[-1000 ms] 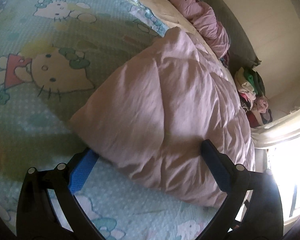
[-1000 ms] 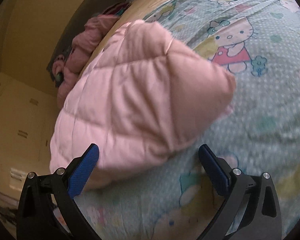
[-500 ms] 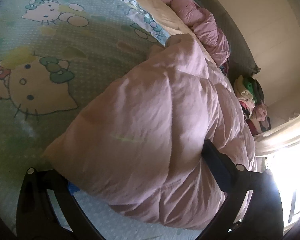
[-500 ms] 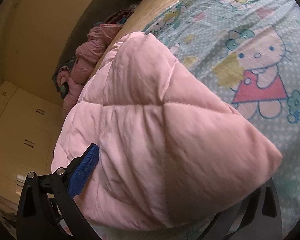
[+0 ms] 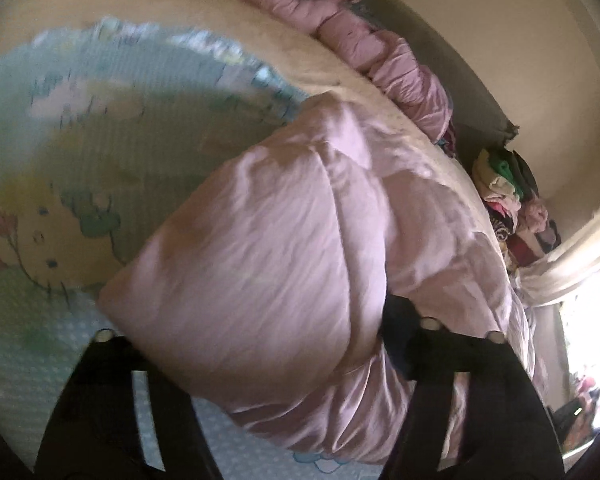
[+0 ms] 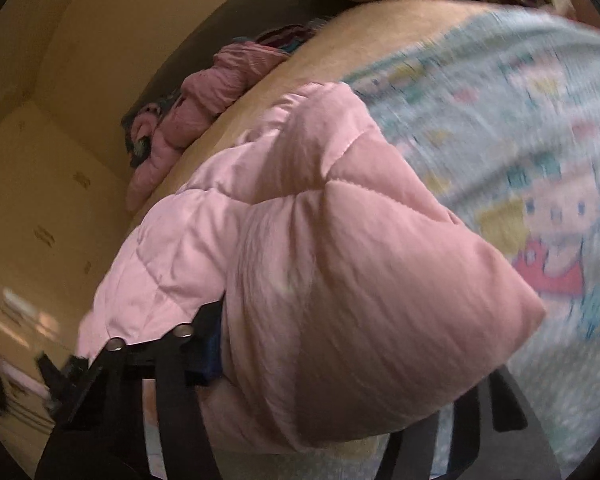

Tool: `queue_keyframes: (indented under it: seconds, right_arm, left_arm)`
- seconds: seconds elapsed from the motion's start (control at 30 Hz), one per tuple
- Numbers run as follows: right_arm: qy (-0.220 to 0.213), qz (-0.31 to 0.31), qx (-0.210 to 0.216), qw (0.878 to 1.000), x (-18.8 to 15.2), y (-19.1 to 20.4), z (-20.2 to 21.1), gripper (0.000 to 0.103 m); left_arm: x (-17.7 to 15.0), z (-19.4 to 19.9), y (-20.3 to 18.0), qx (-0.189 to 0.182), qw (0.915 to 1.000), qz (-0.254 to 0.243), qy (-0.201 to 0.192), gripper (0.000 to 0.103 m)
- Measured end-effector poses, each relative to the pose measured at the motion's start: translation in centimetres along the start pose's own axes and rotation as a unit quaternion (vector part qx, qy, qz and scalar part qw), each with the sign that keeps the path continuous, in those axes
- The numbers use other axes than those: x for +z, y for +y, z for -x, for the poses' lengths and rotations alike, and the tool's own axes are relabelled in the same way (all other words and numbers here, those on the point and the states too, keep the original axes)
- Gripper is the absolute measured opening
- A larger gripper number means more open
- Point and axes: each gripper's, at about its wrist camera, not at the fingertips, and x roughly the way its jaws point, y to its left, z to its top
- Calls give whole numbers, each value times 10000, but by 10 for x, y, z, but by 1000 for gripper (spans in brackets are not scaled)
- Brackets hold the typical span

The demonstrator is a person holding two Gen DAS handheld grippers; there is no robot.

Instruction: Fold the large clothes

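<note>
Both grippers have closed in: left gripper [image 5: 256, 332] and right gripper [image 6: 340, 364] now pinch the pink quilted coat's [image 5: 284, 232] corners, centre frame, ready for folding.

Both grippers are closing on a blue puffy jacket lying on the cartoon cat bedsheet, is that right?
Not quite: the jacket is pink, not blue, as both wrist views show. The rest holds: the left gripper and right gripper each close on it over the cartoon cat bedsheet.
</note>
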Motion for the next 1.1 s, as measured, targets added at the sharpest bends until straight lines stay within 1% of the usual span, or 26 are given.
queue_keyframes:
  seconds: [0.07, 0.1, 0.2, 0.33, 0.53, 0.6, 0.7, 0.93, 1.1]
  right_arm:
    - [-29, 415, -182, 9990, 5, 15, 2, 42]
    - [-41, 612, -277, 9977, 6, 22, 2, 41]
    - [-186, 1181, -458, 9918, 10, 45, 8, 36]
    - [-423, 1673, -473, 9839, 6, 67, 24, 32]
    - [-565, 2129, -402, 9746, -3, 85, 48, 32]
    - [-588, 2257, -405, 9716, -6, 91, 54, 32]
    - [-610, 2297, -318, 9708, -12, 94, 68, 31]
    - [-650, 2390, -239, 9685, -37, 89, 99, 31]
    - [-653, 2257, -230, 9717, -50, 80, 110, 31]
  left_arm:
    - [1, 5, -7, 40, 9998, -184, -84, 45]
    - [1, 8, -11, 52, 9995, -275, -124, 42]
    - [2, 16, -18, 36, 9990, -407, -183, 37]
    - [-1, 30, -21, -32, 9984, -494, -287, 36]
    - [-14, 59, -31, 1, 9946, -915, -489, 35]
    - [-18, 68, -32, -2, 9938, -981, -515, 35]
    - [-24, 80, -31, -15, 9936, -987, -547, 35]
    - [-42, 97, -24, 44, 9935, -1015, -521, 35]
    - [-58, 109, -24, 133, 9911, -1208, -551, 35]
